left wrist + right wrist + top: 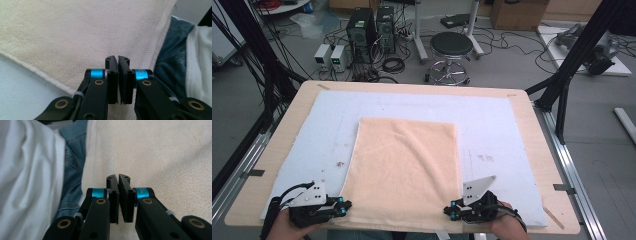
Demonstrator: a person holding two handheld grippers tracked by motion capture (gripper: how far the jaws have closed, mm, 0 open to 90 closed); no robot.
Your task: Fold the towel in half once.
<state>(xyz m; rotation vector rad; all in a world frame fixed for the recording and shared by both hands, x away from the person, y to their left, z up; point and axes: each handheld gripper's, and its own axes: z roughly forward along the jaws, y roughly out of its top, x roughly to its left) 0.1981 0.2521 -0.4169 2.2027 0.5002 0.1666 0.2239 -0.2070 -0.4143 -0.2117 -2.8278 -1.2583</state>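
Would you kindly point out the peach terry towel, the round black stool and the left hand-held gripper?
Peach terry towel [404, 165]: high view, middle of its flat surface.
Round black stool [451, 44]: high view, centre of the seat.
Left hand-held gripper [346, 205]: high view, between its fingertips at the towel's near left corner.

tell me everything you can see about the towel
The towel is a pale cream rectangle of looped terry with a flat woven band along its hem. It lies spread and mostly smooth, with faint creases, on the white mat, its near edge at the table's front. The left gripper sits at its near left corner and the right gripper at its near right corner, both with jaws closed; whether either pinches the cloth cannot be told.
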